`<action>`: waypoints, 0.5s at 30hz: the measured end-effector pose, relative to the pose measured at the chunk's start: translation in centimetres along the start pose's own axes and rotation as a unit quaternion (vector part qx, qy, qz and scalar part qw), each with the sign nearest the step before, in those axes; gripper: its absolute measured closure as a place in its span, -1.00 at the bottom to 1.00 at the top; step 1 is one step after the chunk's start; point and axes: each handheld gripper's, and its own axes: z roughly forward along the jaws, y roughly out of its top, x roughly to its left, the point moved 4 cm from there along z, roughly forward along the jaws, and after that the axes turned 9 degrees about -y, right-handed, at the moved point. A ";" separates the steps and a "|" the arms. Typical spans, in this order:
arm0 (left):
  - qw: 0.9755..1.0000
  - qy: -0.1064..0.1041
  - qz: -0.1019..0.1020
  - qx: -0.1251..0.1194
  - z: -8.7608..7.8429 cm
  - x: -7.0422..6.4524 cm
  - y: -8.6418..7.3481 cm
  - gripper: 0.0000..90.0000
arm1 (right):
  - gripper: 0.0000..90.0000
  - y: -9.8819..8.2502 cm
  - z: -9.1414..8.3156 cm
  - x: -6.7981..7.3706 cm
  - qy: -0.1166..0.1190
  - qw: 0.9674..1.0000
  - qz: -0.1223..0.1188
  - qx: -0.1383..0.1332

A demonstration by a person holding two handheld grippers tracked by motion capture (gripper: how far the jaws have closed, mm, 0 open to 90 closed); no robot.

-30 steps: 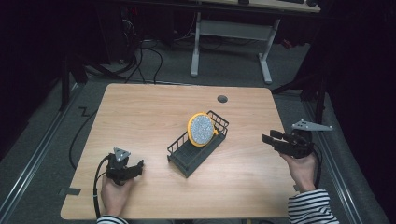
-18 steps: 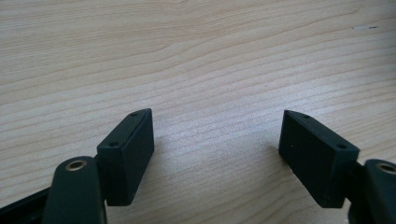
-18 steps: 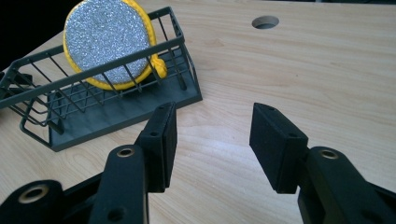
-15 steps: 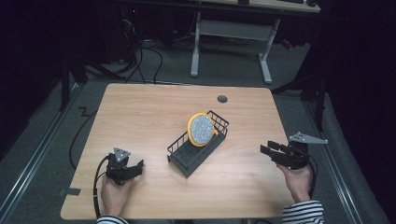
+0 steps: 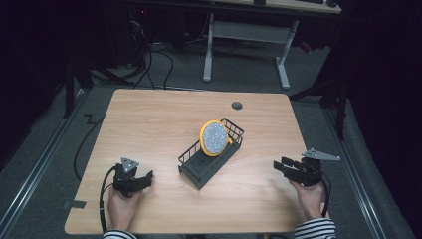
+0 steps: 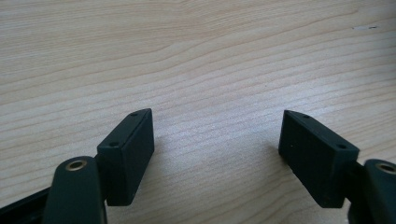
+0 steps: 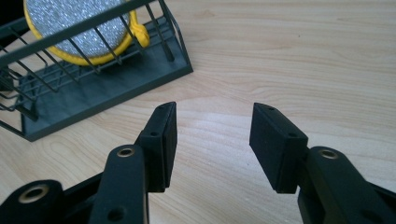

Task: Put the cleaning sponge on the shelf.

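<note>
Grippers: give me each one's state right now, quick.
Left gripper: open, jaws wide apart over bare table, holding nothing.
Right gripper: open, holding nothing, pointed toward the wire basket with the yellow-rimmed disc.

High view is looking down and forward over the whole wooden table (image 5: pixel 149 119). Both gripper views are sitting low, close to the tabletop; right one is sharing the wire basket (image 7: pixel 93 88) with high view.
</note>
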 end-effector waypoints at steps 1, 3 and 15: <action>1.000 0.000 0.000 0.000 0.0 0.0 0.0 -0.40 | 0.15 -0.1 0.2 0.0 -0.002 1.000 -0.002 0.001; 1.000 0.000 0.000 0.000 0.0 0.0 0.0 -0.40 | 0.15 -0.4 0.6 0.1 -0.003 1.000 -0.003 0.005; 1.000 0.000 0.000 0.000 0.0 0.0 0.0 -0.40 | 0.14 -1.8 2.5 0.4 -0.015 1.000 -0.007 0.025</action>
